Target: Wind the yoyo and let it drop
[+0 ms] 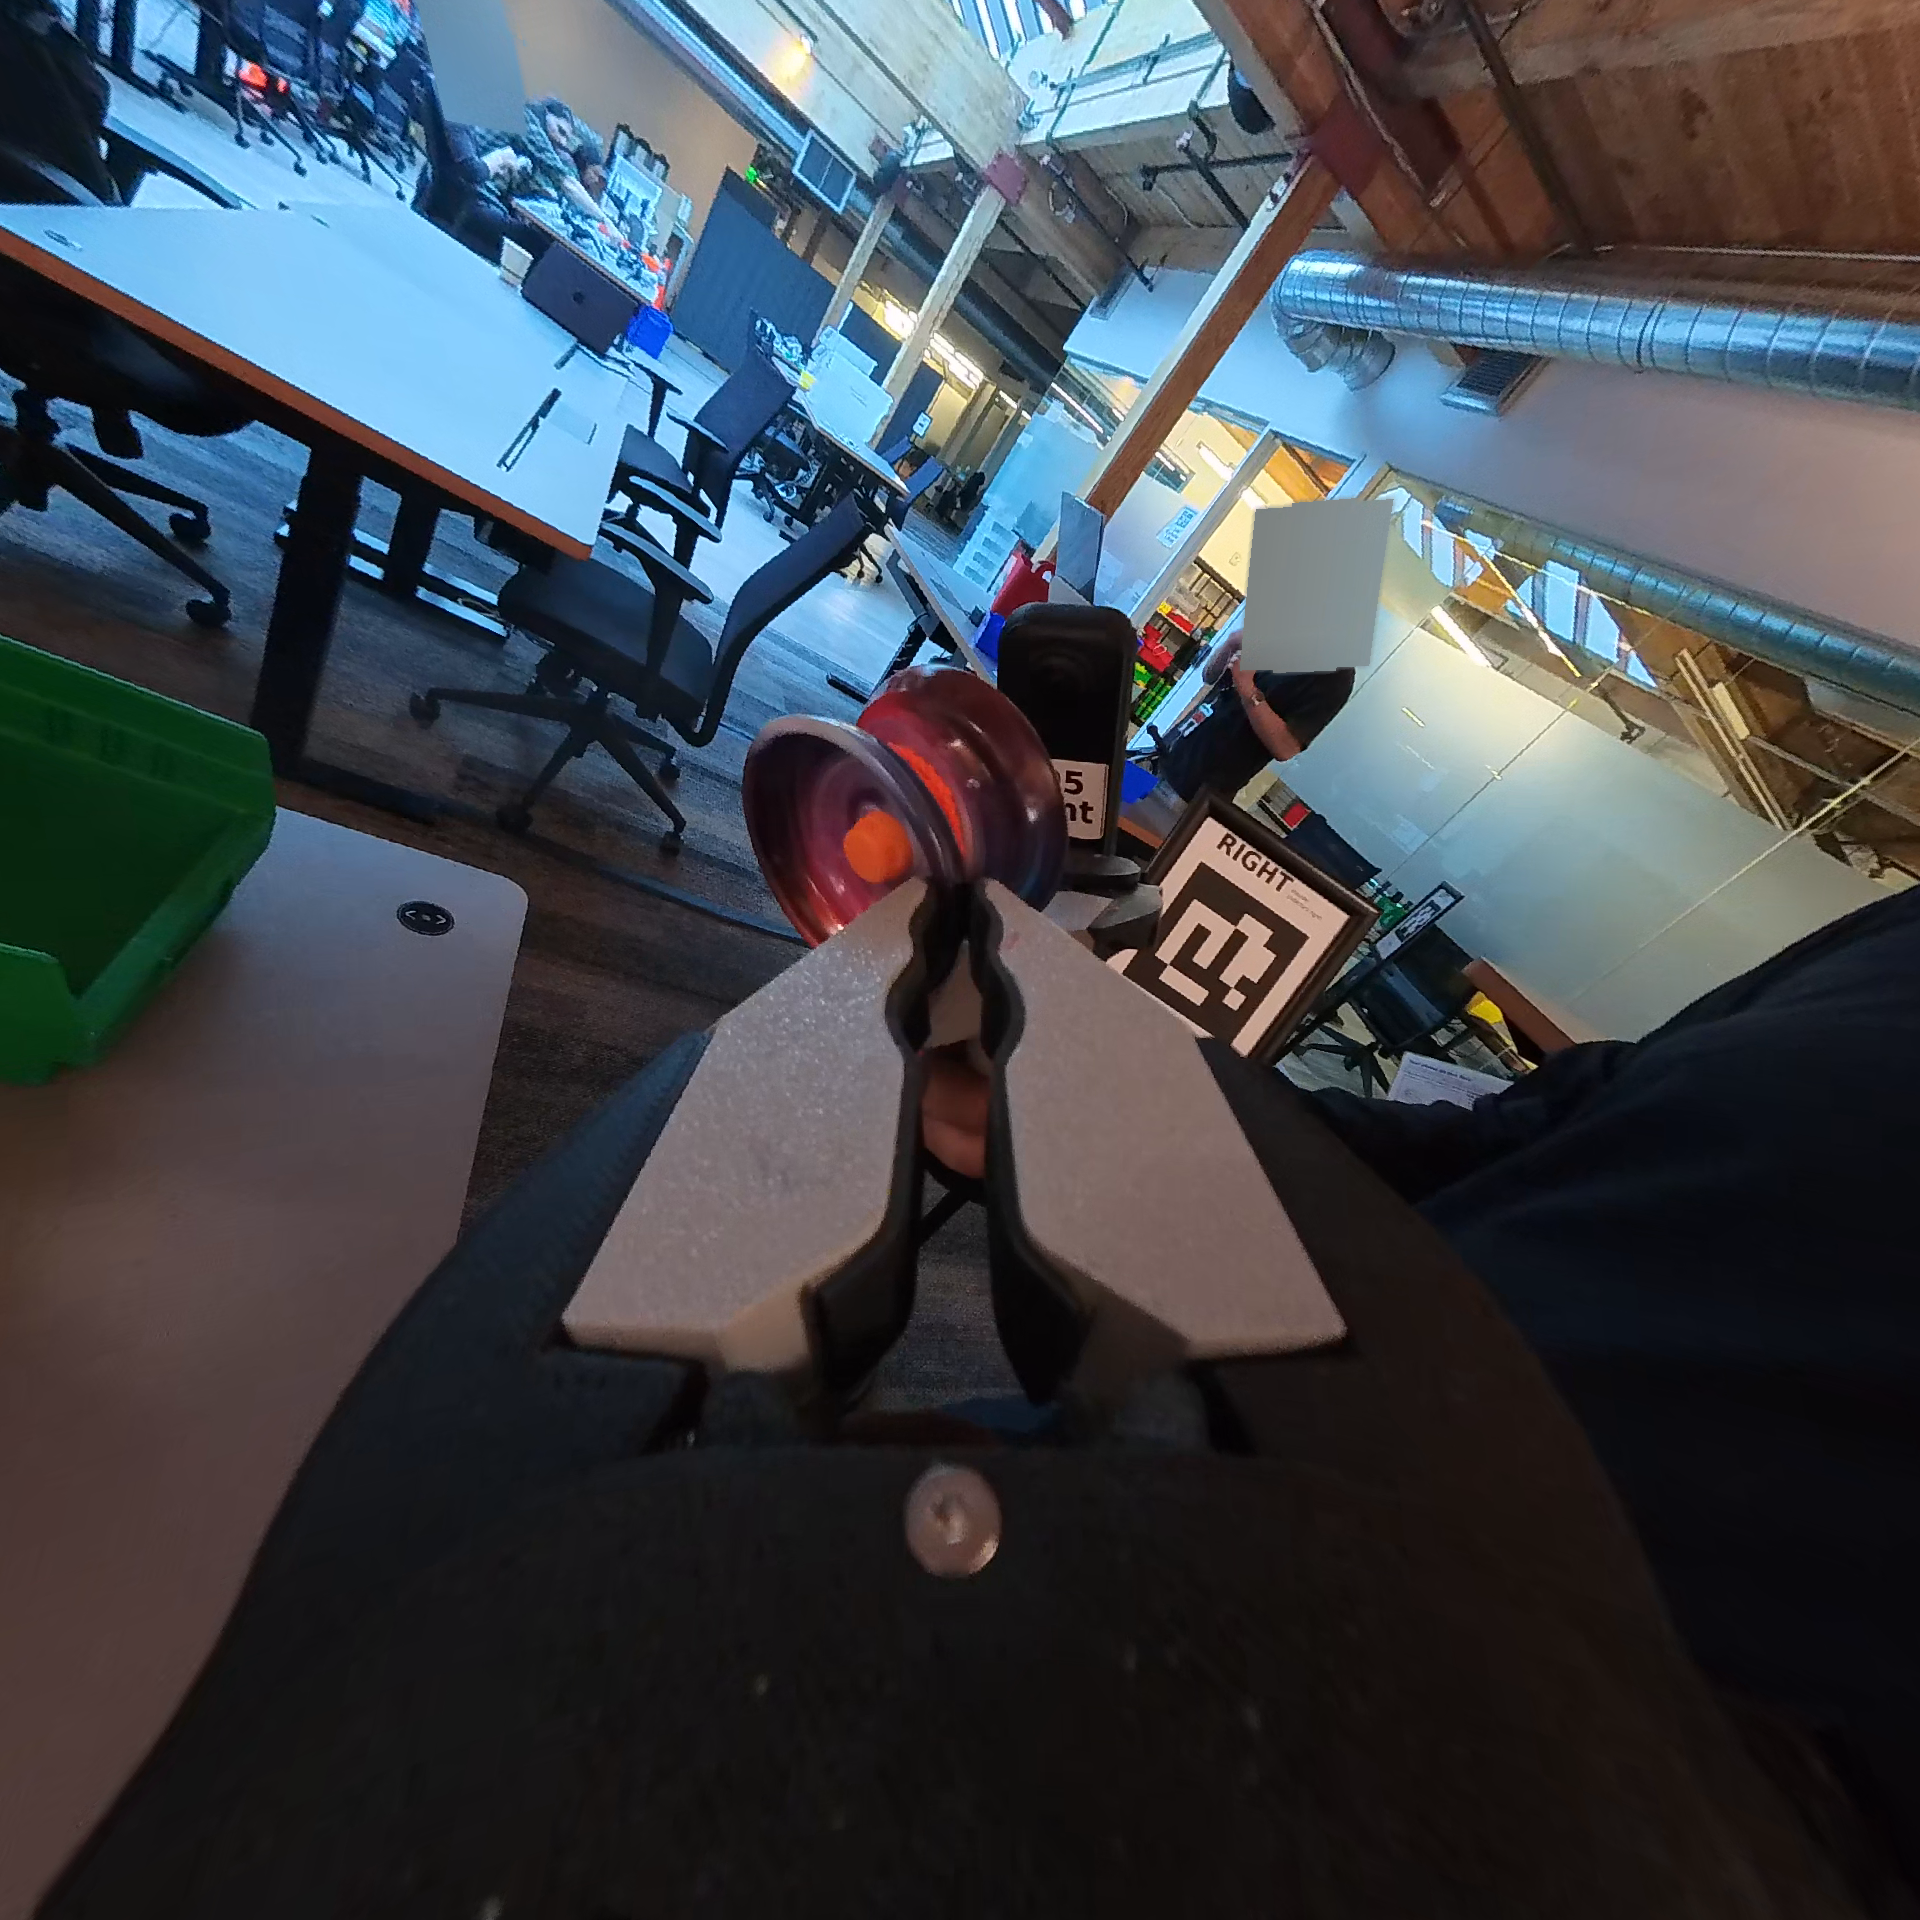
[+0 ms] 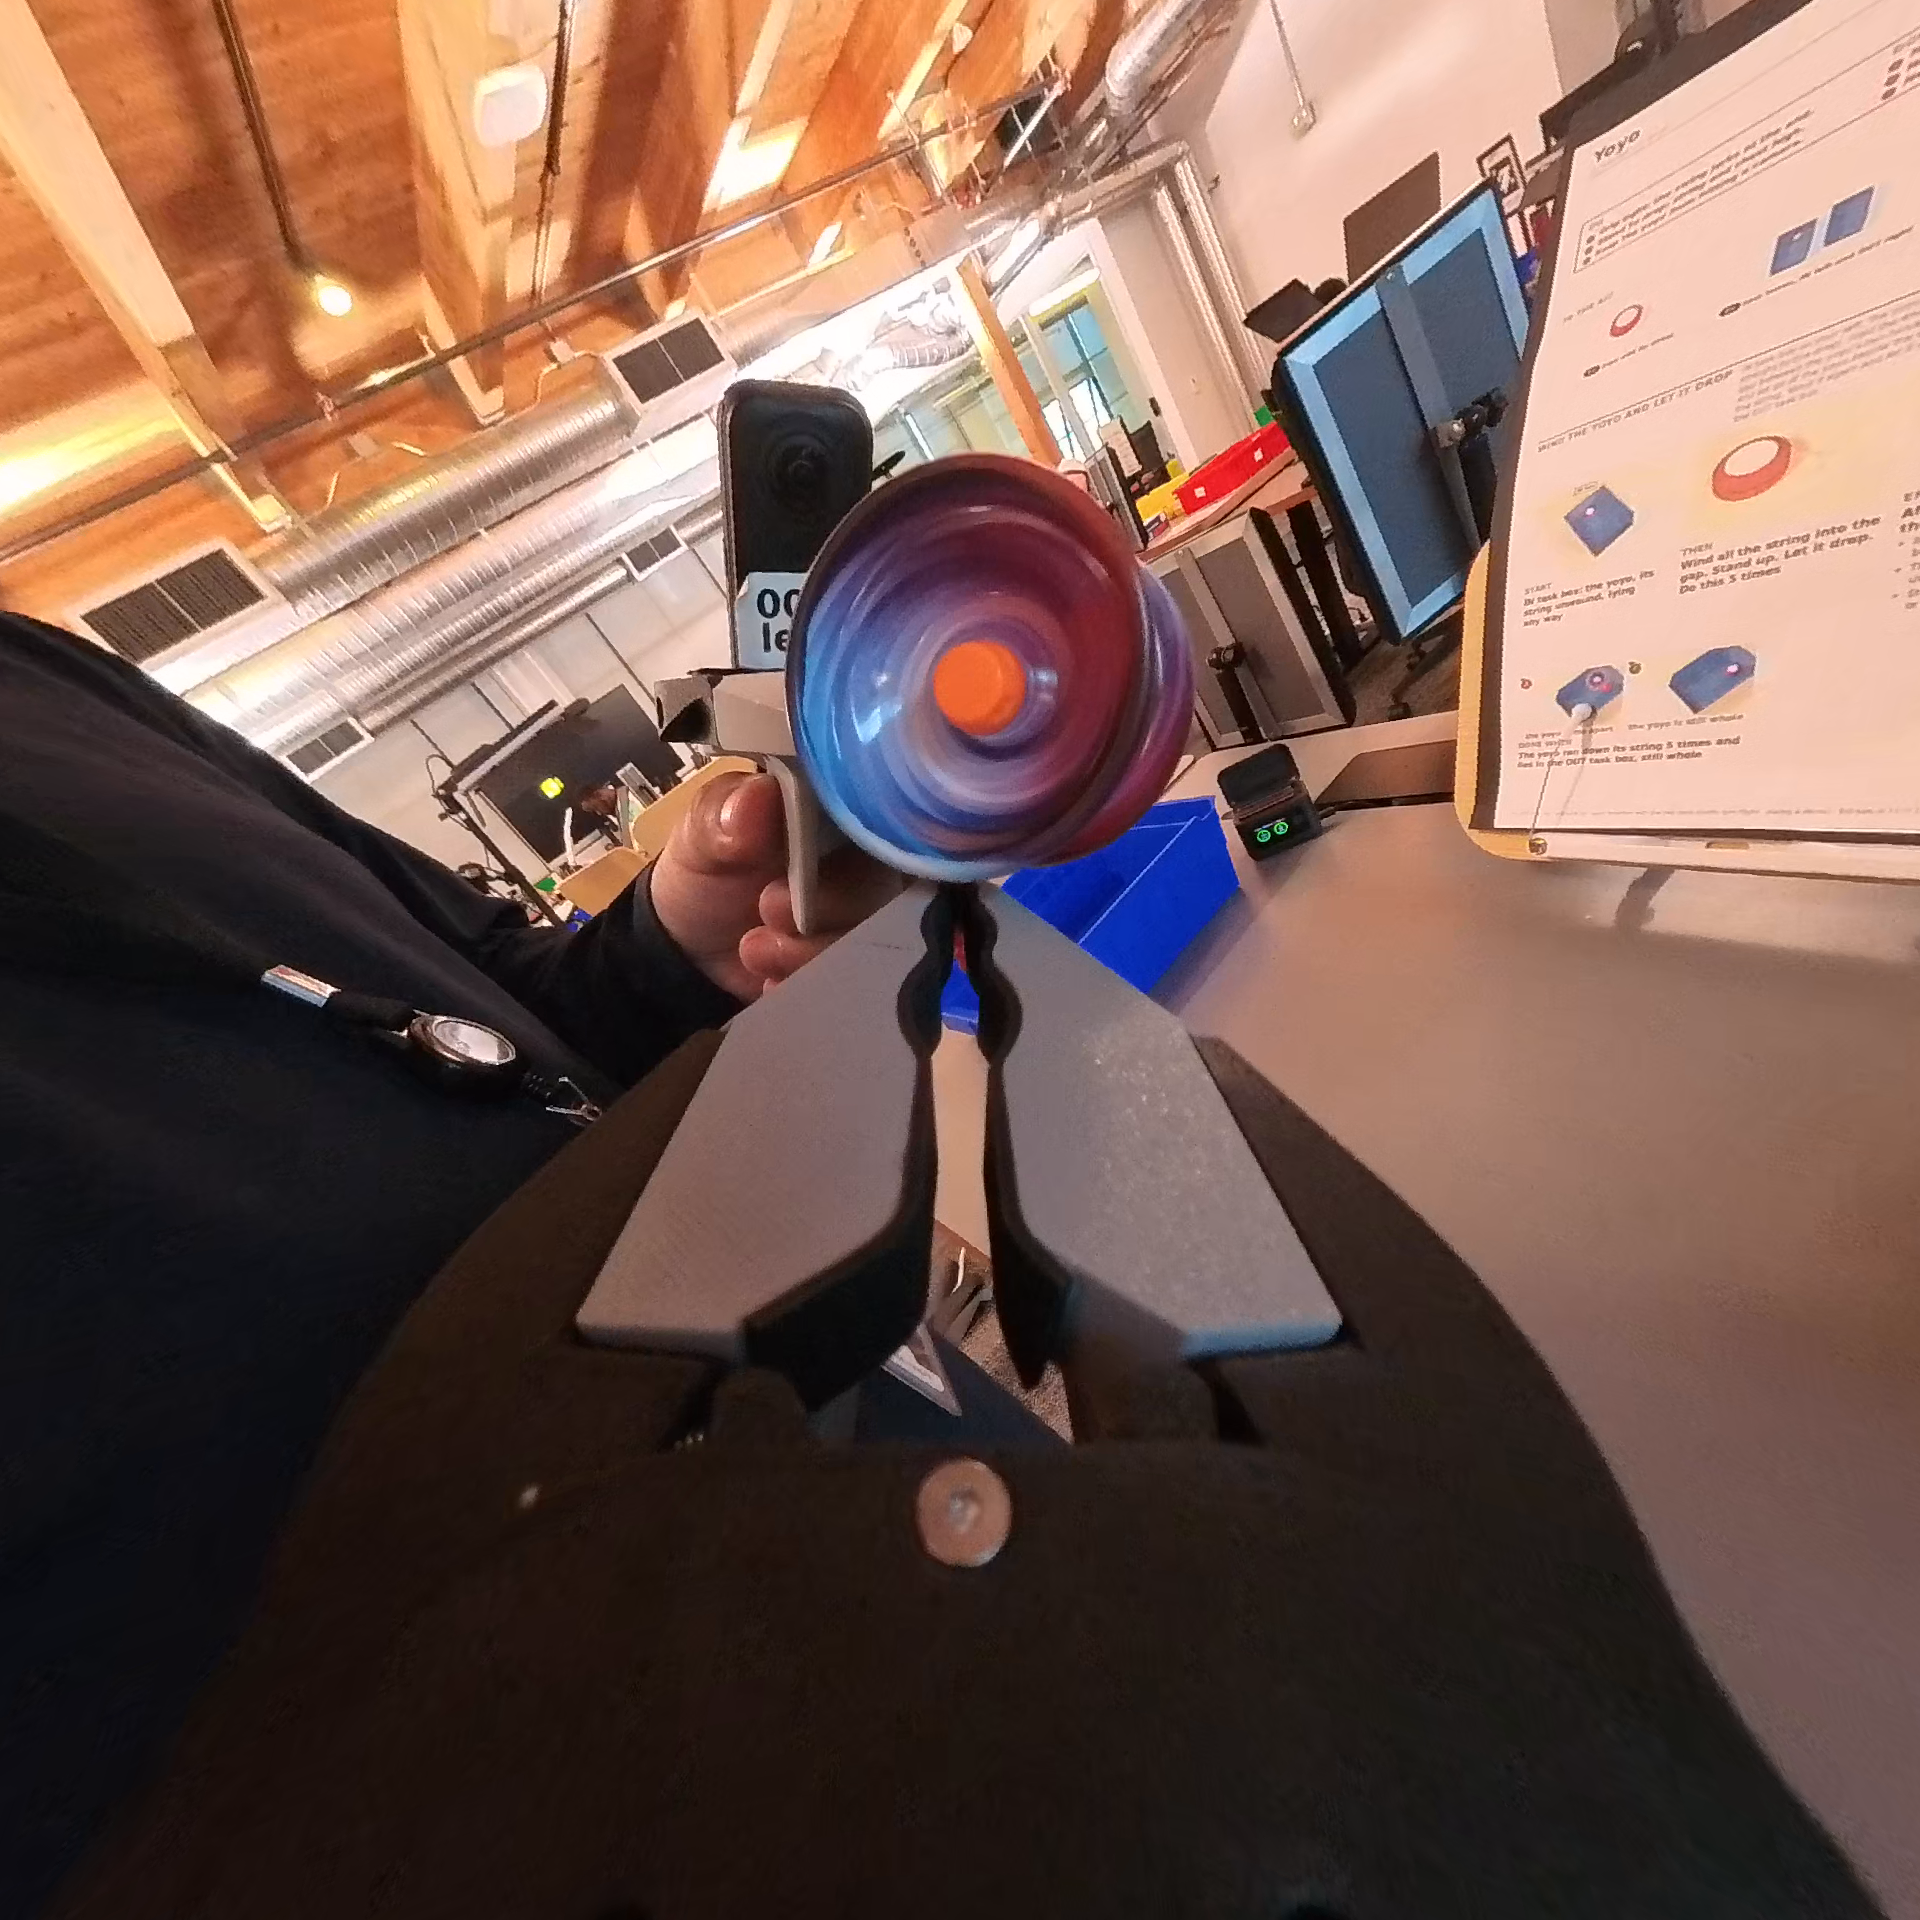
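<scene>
The purple yoyo (image 2: 987, 665), blurred as if spinning, sits just above both pressed-together hand-held grippers: left (image 1: 961, 914), right (image 2: 958, 914). Best keep the orange string (image 1: 920, 779) taut in the groove while winding.

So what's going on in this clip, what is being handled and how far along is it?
A person holds a hand-held gripper in each hand, both raised above a grey table. A purple-and-red yoyo with an orange hub sits just past the closed tips of the left hand-held gripper and the right hand-held gripper. Orange string is wound in its groove and its face looks motion-blurred. It has not dropped yet.
</scene>
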Motion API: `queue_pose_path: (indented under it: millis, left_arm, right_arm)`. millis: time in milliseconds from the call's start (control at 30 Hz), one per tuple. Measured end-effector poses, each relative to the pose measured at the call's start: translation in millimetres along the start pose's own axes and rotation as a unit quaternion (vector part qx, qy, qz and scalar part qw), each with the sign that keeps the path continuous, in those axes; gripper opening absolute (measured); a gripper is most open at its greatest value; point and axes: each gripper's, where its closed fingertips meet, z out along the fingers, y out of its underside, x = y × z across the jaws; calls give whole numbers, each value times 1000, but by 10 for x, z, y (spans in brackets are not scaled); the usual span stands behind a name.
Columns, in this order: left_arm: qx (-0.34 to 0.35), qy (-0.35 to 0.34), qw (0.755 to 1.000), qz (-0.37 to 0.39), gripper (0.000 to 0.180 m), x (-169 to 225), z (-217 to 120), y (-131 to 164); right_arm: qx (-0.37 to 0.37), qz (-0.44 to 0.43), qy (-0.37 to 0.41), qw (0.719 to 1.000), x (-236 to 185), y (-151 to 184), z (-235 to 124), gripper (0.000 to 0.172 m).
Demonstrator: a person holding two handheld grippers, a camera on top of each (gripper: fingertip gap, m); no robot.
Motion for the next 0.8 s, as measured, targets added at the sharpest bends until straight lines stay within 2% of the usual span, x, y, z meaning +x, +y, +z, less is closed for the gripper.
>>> queue_pose_path:
  millis: [233, 367, 467, 500, 633, 800]
  left_arm:
    - [2, -2, 1000, -1, 1, -13, 0, -15]
    - [2, -3, 1000, 0, 1, -16, 2, -22]
    - [2, -3, 1000, -1, 1, -18, 6, -21]
    - [2, -3, 1000, -1, 1, -20, 9, -18]
    - [2, -5, 1000, -3, 1, -30, 15, -20]
    - [6, -9, 1000, -5, 1, -54, -1, -36]
  right_arm:
    - [0, 0, 7, 1000, 19, -5, -8, 2]
    - [7, 12, 9, 1000, 49, -26, -21, 26]
    - [6, 17, -3, 1000, 15, -33, -11, 33]
    - [5, 13, -2, 1000, 13, -33, -6, 32]
    - [-2, -8, 11, 1000, 21, -30, 9, 8]
    - [-7, -13, -8, 1000, -48, -22, 14, 0]
